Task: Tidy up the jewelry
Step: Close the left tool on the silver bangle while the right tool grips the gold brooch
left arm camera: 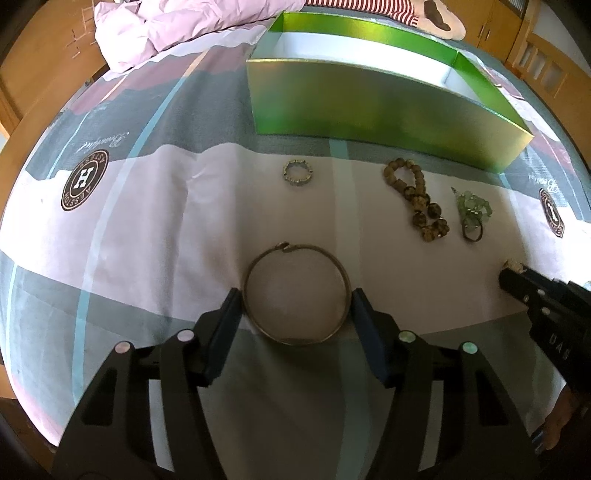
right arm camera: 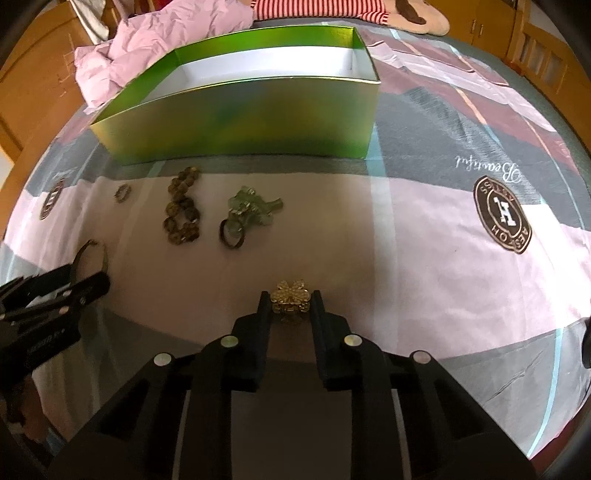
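A thin metal bangle (left arm camera: 296,293) lies on the bedsheet between the fingers of my left gripper (left arm camera: 297,301), which touch its two sides. A gold flower brooch (right arm camera: 290,296) sits between the fingers of my right gripper (right arm camera: 290,301), which close on its sides. A small ring (left arm camera: 297,172), a brown bead bracelet (left arm camera: 421,199) and a green stone piece on a dark ring (left arm camera: 472,214) lie on the sheet in front of an open green box (left arm camera: 369,107). In the right wrist view the beads (right arm camera: 182,206) and green piece (right arm camera: 247,212) lie left of centre.
The patterned bedsheet (left arm camera: 147,221) covers the bed. A crumpled pink duvet (left arm camera: 155,26) lies behind the box at the left. A plush toy in a striped top (right arm camera: 369,11) lies at the far edge. Wooden furniture (right arm camera: 546,55) stands around the bed.
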{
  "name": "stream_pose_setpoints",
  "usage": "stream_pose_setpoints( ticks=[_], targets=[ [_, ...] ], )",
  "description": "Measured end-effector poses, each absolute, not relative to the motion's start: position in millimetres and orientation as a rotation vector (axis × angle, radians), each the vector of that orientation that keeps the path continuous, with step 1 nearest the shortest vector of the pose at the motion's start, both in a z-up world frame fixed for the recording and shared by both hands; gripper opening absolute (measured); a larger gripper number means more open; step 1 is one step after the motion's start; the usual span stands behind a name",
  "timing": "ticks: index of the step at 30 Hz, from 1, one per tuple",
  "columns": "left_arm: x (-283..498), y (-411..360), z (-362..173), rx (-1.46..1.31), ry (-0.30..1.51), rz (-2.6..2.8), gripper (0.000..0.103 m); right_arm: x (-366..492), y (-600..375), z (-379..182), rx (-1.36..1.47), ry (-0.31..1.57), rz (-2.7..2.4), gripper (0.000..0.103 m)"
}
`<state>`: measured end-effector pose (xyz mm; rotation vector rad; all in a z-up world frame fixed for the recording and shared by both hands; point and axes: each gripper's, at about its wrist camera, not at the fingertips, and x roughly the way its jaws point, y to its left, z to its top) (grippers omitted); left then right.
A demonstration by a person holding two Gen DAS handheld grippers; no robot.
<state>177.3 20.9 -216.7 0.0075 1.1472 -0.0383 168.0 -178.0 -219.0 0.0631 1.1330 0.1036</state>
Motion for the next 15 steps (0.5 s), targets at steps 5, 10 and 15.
stream_pose_setpoints(
  ticks=[5,10,15],
  targets=[
    [175.9,16.8,-209.1,0.014,1.132,-0.041,0.06,157.9,-176.4,-212.7,0.067,1.133,0.132,0.022],
    [176.3,12.4,-209.8,0.032,1.131,-0.036,0.06,158.2,-170.1,-212.3,0.024,1.126,0.096,0.022],
    [175.3,21.6,-217.5,-0.004,1.152,-0.046,0.061,160.3,-168.6,-218.9,0.023,1.149,0.089,0.033]
  ],
)
